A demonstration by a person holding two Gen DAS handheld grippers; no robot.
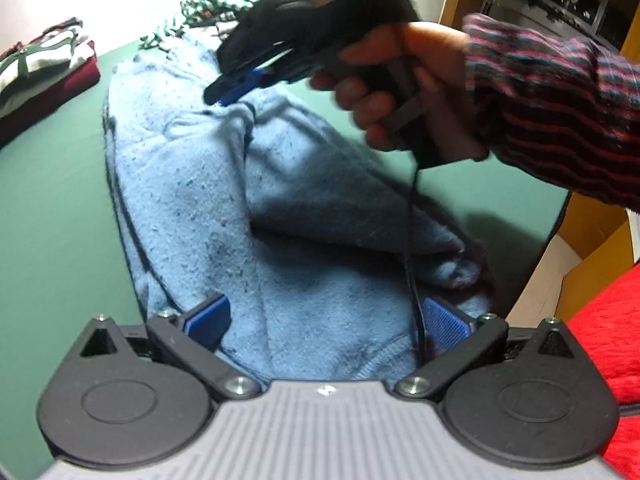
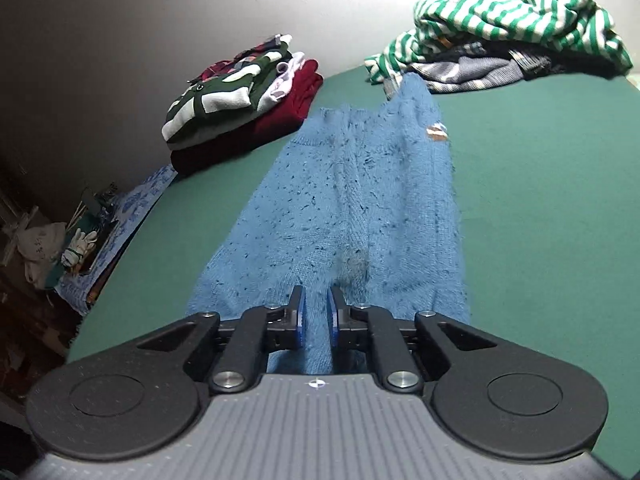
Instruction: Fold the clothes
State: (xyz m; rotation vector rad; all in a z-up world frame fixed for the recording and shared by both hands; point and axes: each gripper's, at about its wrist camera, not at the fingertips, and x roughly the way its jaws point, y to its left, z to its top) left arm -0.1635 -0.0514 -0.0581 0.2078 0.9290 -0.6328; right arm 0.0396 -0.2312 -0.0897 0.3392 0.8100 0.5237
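No bin or basket shows in my feeds; the blue knit sweater (image 2: 352, 208) lies lengthwise on the green table (image 2: 540, 220). My right gripper (image 2: 314, 316) has its fingers nearly together, pinching a ridge of the sweater's near edge. My left gripper (image 1: 324, 322) stands wide open, knit between its pads, gripping nothing. In the left view a hand (image 1: 404, 84) in a striped sleeve (image 1: 560, 108) holds the right gripper above a raised fold. A folded stack (image 2: 244, 104) sits far left, a striped heap (image 2: 508, 24) far right, touching the sweater's far end.
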